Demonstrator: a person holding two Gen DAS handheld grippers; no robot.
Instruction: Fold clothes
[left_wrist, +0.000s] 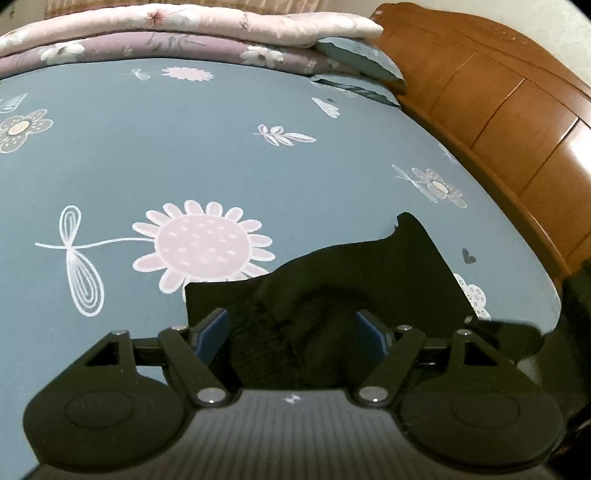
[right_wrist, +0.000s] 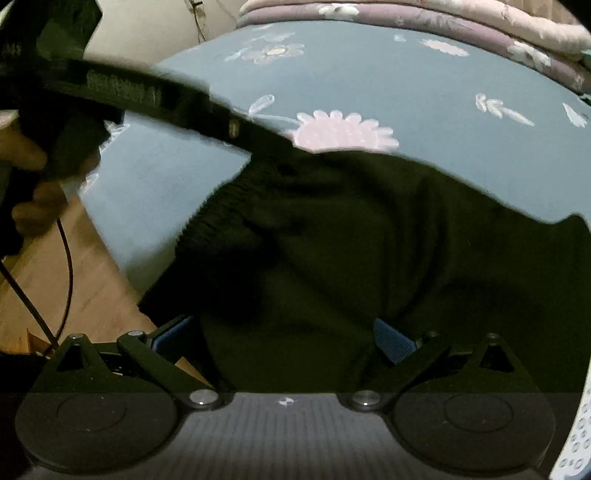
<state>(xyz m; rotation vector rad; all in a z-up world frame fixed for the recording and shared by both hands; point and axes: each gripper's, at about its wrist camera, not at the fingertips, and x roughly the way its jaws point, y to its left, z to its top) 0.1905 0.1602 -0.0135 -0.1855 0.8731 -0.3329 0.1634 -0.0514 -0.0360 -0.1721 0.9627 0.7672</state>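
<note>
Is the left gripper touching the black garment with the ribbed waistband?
Cannot tell. In the left wrist view the black garment bunches between the left gripper's wide-set blue-padded fingers, but dark fabric hides any contact or gap.

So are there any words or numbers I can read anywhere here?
Blurred pale lettering on the black left gripper held across the blue flowered bedsheet: unreadable.
Small white mark on each gripper's ribbed grey body: a logo, no letters.
Nothing on the black garment.
</note>
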